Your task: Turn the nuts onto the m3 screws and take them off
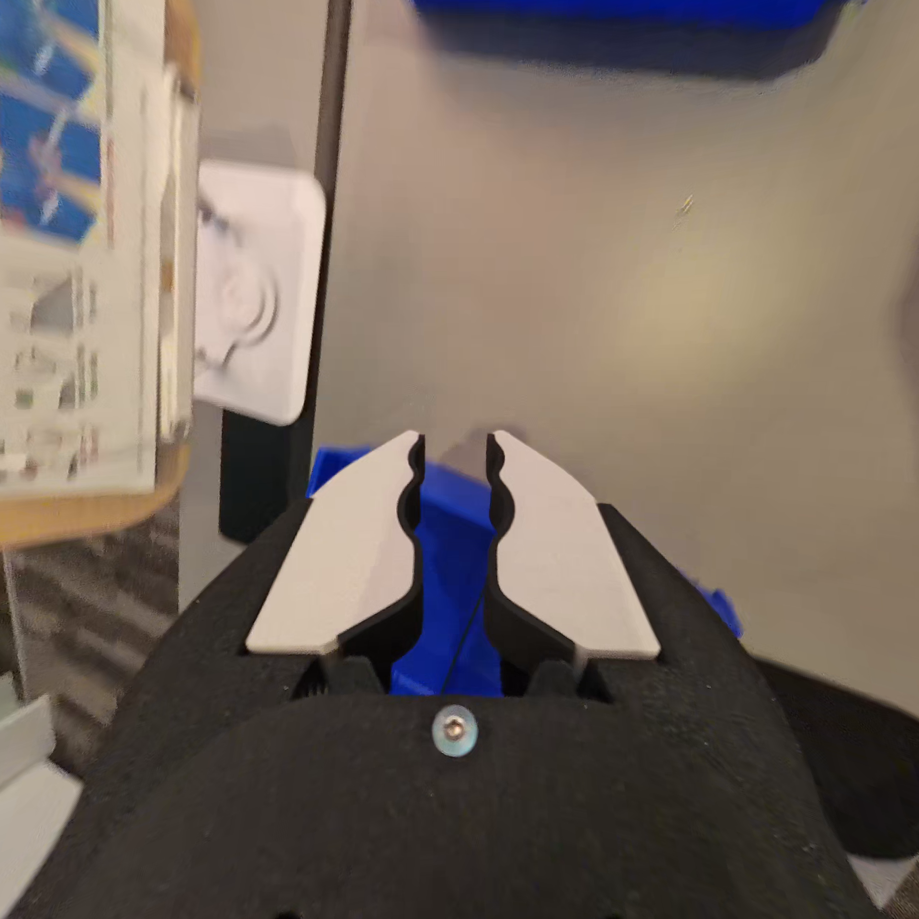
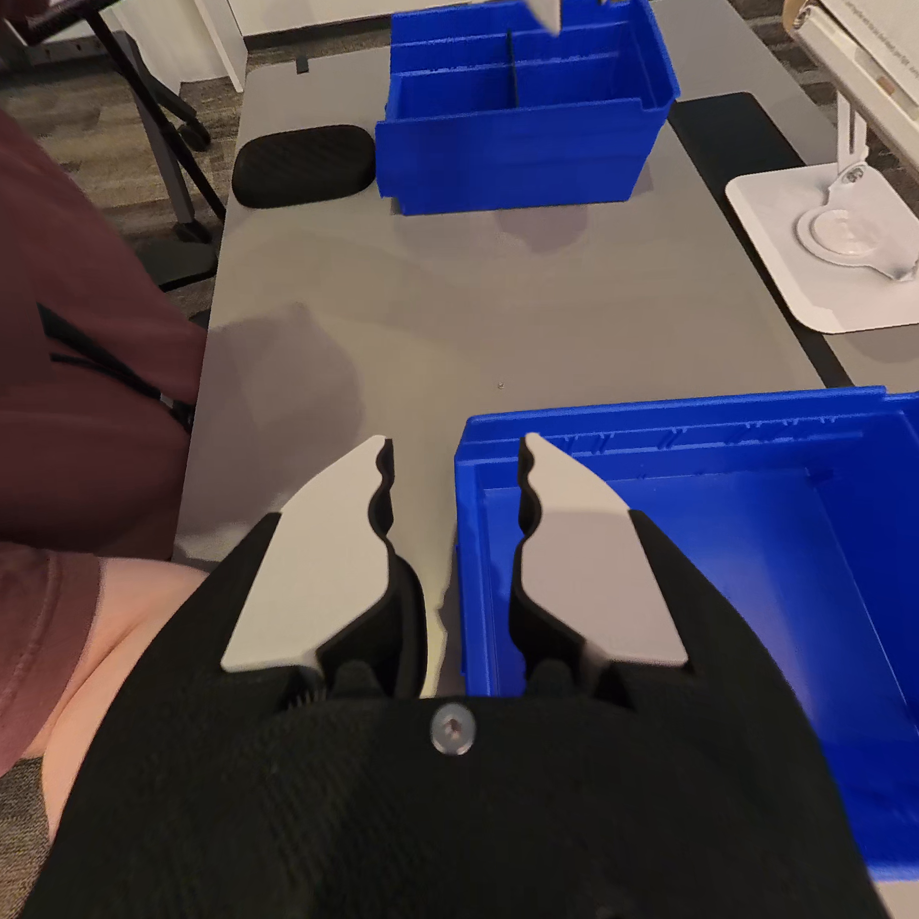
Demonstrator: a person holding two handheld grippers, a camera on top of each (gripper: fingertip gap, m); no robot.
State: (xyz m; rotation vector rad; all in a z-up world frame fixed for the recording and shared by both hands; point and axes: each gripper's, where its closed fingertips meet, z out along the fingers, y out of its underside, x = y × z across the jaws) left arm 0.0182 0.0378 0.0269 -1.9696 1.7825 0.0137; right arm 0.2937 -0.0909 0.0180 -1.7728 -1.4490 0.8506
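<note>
Grey table (image 2: pixel 398 308) bears one tiny, unreadable metal speck (image 2: pixel 501 385).

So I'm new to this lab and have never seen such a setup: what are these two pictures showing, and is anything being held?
There is no robot here. A person holds a two-finger gripper in each hand, and each gripper carries a camera looking forward along its pale fingers.

The left wrist view is blurred by motion. It shows the left gripper with a narrow gap between its fingers, nothing in it, above the grey table.

The right wrist view shows the right gripper open wider and empty, at the corner of a near blue bin. Farther off stands a divided blue bin, beside it a black pad, and at the right a white stand base. A tiny speck lies on the table, too small to identify. The person's dark red sleeve is at the left.

No nut or screw is clearly visible.
</note>
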